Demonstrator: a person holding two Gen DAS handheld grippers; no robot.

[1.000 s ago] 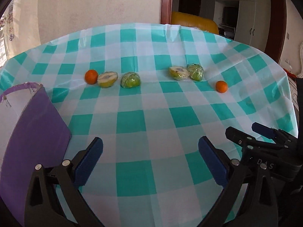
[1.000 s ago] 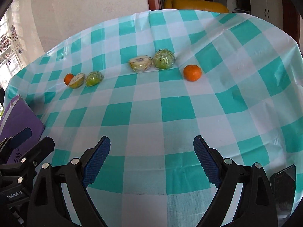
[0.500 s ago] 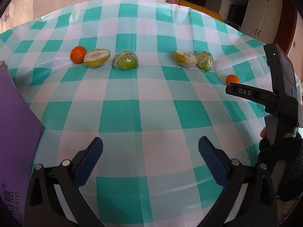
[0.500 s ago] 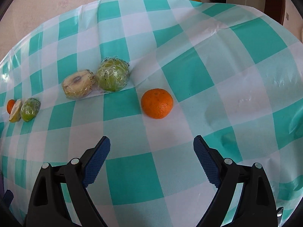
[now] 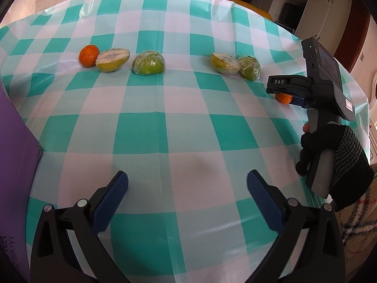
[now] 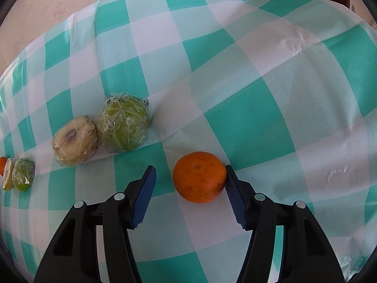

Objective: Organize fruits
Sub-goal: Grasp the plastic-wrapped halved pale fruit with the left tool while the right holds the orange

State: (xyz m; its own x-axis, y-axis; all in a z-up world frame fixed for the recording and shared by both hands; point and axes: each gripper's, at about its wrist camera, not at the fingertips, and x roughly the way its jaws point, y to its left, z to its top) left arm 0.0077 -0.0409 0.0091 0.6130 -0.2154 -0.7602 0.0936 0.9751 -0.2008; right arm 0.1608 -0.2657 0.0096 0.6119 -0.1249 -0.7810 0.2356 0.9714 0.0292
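Note:
An orange (image 6: 199, 176) lies on the teal-and-white checked tablecloth (image 6: 247, 127), between the jaws of my right gripper (image 6: 189, 172). The jaws are closing: the right pad touches the peel, and a gap remains at the left pad. In the left wrist view the same orange (image 5: 284, 98) shows under that gripper at the table's right edge. My left gripper (image 5: 187, 176) is open over bare cloth, holding nothing. Across the table lie a second orange (image 5: 88, 55), a cut pale fruit half (image 5: 113, 59), a wrapped green fruit (image 5: 148, 63), a wrapped cut half (image 5: 224, 63) and another wrapped green fruit (image 5: 249, 68).
A purple bag (image 5: 16, 153) stands at the table's left edge beside my left gripper. A gloved hand (image 5: 329, 151) holds the right gripper's handle at the right edge. Cupboards and a doorway lie beyond the far edge.
My right gripper has moved forward across the table to the right-hand orange, and its jaws have narrowed around it. The left gripper moved forward a little and dipped.

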